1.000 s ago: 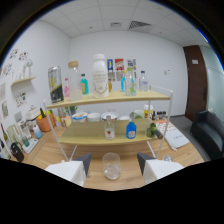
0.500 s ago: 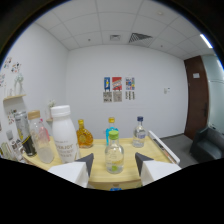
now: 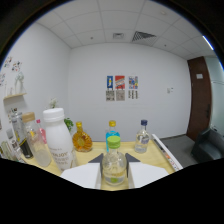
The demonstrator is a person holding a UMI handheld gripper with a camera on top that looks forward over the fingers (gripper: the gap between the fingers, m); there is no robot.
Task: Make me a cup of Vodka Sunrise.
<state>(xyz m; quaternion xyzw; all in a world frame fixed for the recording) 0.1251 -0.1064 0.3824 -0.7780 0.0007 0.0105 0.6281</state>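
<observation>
My gripper (image 3: 114, 172) has a small clear green-capped bottle (image 3: 114, 162) standing between its fingers; whether they press it, I cannot tell. Beyond it stand a blue-capped bottle (image 3: 112, 131) and a white bottle (image 3: 57, 137).

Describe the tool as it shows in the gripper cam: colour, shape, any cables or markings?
Only the tips of the tool show. Each of the two fingers is a broad, flat white pad with straight edges, topped at its inner end by a dark, wedge-shaped tip. No cables, labels or markings are visible on them. No hand or sleeve shows; everything below the pads is black.
</observation>
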